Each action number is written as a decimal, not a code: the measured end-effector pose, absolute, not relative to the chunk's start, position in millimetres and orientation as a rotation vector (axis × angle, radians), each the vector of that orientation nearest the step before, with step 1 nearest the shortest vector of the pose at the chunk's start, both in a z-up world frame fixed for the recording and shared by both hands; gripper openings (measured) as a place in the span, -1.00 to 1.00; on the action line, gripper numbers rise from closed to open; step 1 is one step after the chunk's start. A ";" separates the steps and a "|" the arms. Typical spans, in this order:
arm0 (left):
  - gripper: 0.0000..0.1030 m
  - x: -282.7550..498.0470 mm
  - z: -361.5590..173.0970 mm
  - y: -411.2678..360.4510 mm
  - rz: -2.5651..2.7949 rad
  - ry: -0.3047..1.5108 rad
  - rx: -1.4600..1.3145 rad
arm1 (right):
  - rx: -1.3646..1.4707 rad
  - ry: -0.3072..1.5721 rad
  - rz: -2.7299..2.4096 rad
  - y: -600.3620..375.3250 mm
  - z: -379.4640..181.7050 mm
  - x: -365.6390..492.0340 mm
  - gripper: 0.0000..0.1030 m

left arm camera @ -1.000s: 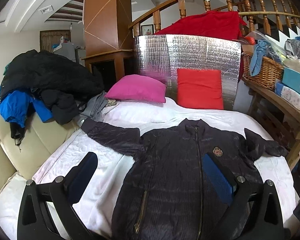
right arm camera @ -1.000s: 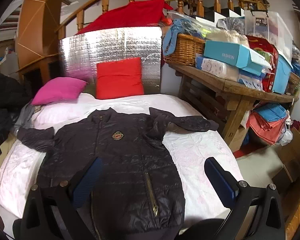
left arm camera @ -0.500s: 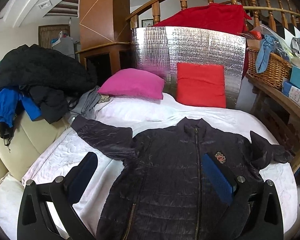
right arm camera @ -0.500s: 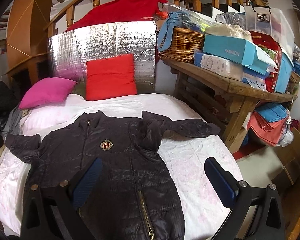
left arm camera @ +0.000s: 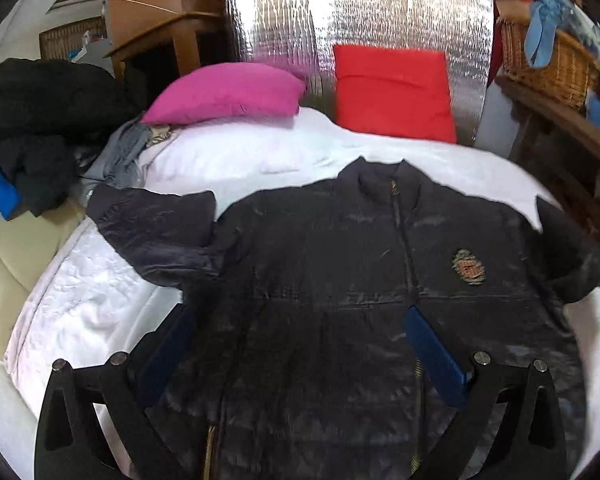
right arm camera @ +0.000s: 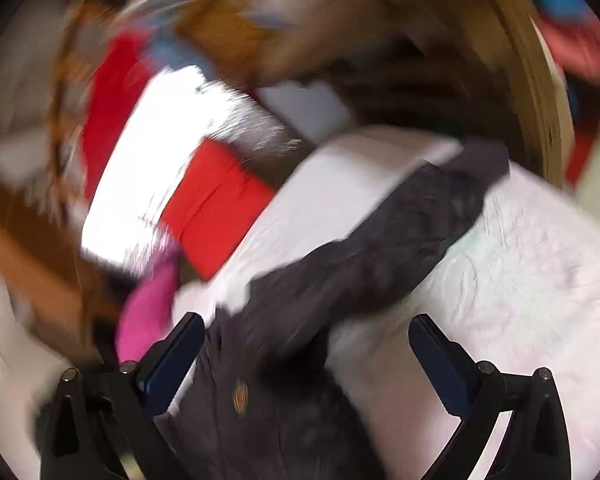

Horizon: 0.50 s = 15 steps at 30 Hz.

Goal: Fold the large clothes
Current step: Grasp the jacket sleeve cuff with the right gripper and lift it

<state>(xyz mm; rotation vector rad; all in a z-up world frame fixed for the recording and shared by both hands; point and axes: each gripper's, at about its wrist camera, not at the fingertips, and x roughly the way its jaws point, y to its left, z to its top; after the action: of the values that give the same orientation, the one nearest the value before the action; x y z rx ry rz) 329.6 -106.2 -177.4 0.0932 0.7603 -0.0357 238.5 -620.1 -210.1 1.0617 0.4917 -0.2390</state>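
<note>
Jacket (left arm camera: 340,280), dark and quilted, lies face up on the white bed (left arm camera: 100,300), zipped, sleeves out. Your left gripper (left arm camera: 300,344) hangs over its chest, fingers spread wide, empty. Your right gripper (right arm camera: 306,356), tilted and blurred, gapes above one sleeve (right arm camera: 400,240). Pink pillow (left arm camera: 228,94) and red cushion (left arm camera: 392,92) sit beyond.

Pink pillow (left arm camera: 228,94), red cushion (left arm camera: 392,94), seemingly foil-backed.
</note>
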 end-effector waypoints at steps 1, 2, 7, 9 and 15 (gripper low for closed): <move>1.00 334.4 -186.6 -106.4 -0.037 0.761 0.116 | 1.144 0.496 -0.266 -643.4 -230.7 248.8 1.00; 1.00 337.6 -192.1 -107.1 -0.039 0.763 0.131 | 1.189 0.502 -0.301 -659.9 -244.9 255.9 1.00; 1.00 352.7 -208.3 -99.7 -0.032 0.769 0.179 | 1.244 0.506 -0.498 -711.8 -287.3 278.3 0.80; 1.00 354.0 -209.6 -97.6 -0.021 0.758 0.194 | 1.285 0.519 -0.512 -724.0 -300.7 287.5 0.54; 1.00 353.5 -207.6 -91.7 -0.014 0.708 0.195 | 1.210 0.477 -0.554 -735.0 -303.0 304.3 -0.43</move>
<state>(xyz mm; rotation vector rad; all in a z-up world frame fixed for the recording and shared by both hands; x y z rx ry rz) 353.5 -91.7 -207.6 0.1951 0.7084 -0.0141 304.3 -735.0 -303.0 1.2097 0.4767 -0.5544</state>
